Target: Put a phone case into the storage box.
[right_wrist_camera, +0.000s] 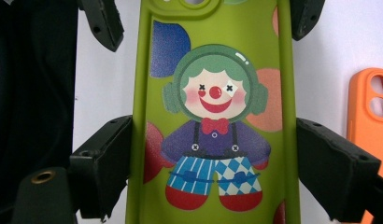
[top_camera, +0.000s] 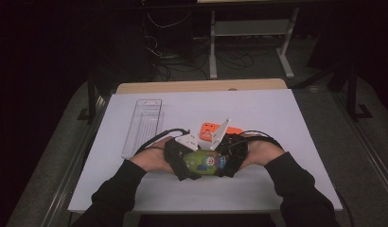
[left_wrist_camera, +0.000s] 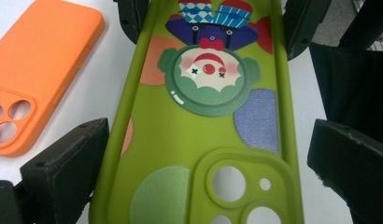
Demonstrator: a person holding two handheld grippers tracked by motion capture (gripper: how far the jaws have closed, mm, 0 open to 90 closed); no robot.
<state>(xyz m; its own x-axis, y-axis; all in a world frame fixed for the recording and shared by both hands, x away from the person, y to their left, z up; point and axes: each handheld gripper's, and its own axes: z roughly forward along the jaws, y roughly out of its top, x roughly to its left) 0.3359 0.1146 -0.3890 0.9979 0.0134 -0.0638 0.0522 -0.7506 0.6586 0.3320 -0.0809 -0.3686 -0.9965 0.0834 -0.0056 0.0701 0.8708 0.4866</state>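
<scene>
High view showed the green case (top_camera: 205, 162) low on the white table (top_camera: 277, 118), between the two grippers. Its clown print faced up. The right gripper (right_wrist_camera: 213, 172) had its jaws against both long edges — clamped on the case. The left gripper (left_wrist_camera: 199, 158) straddled the camera end; its left jaw touched the rim, the right stood just clear, so not gripping. An orange case (top_camera: 219, 129) lay just beyond, a clear tray (top_camera: 144, 125) farther left.
</scene>
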